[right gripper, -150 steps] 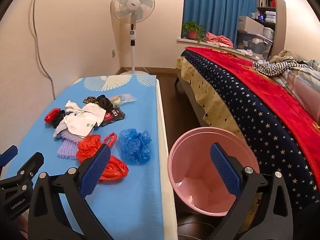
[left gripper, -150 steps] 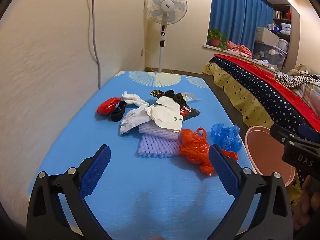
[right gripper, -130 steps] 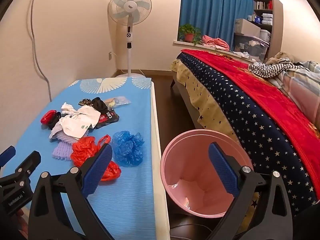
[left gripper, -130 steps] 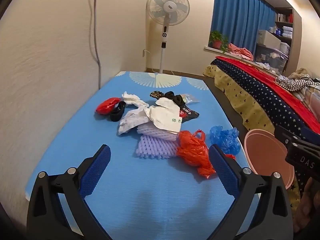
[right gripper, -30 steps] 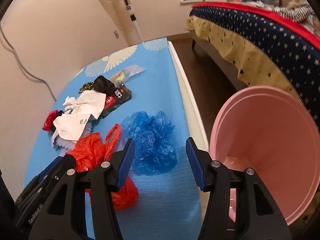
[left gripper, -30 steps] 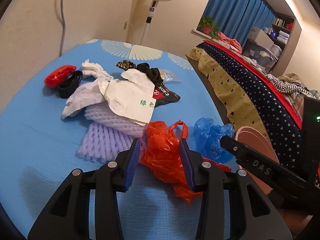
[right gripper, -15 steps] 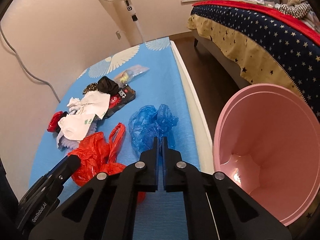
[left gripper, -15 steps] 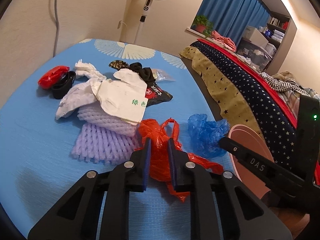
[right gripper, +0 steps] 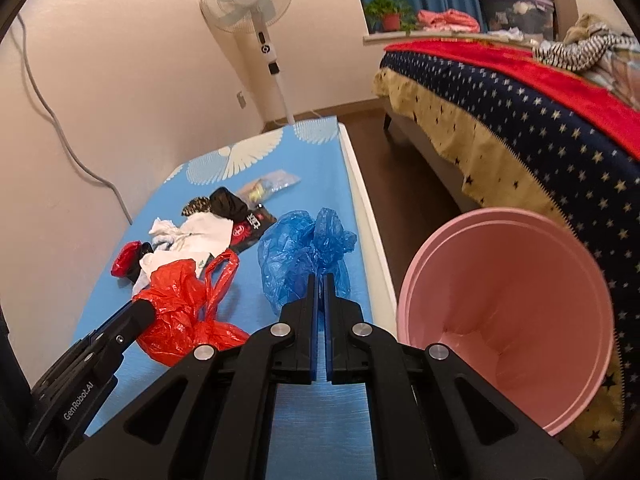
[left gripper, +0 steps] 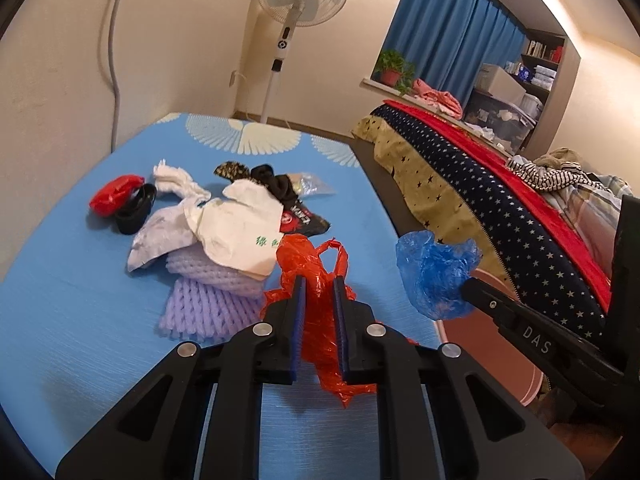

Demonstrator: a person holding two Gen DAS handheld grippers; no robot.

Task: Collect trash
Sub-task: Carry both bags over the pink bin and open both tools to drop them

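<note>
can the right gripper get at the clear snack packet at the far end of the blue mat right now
Probably not yet: the right gripper is shut on the blue plastic bag, so it must drop that first. The clear packet itself lies uncovered.

A blue surface [left gripper: 100, 344] with white fan-shaped prints at its far end runs along the wall. On it lie a lilac foam net [left gripper: 208, 300], a white paper bag with green print [left gripper: 240, 232] across a pale crumpled bag [left gripper: 160, 236], a red packet [left gripper: 114, 198] touching a black band [left gripper: 136, 208], a black snack wrapper [left gripper: 304, 218], dark cloth [left gripper: 276, 182] and a clear packet [left gripper: 310, 186]. A pink bin [right gripper: 516, 308] stands just beside its right edge.
</note>
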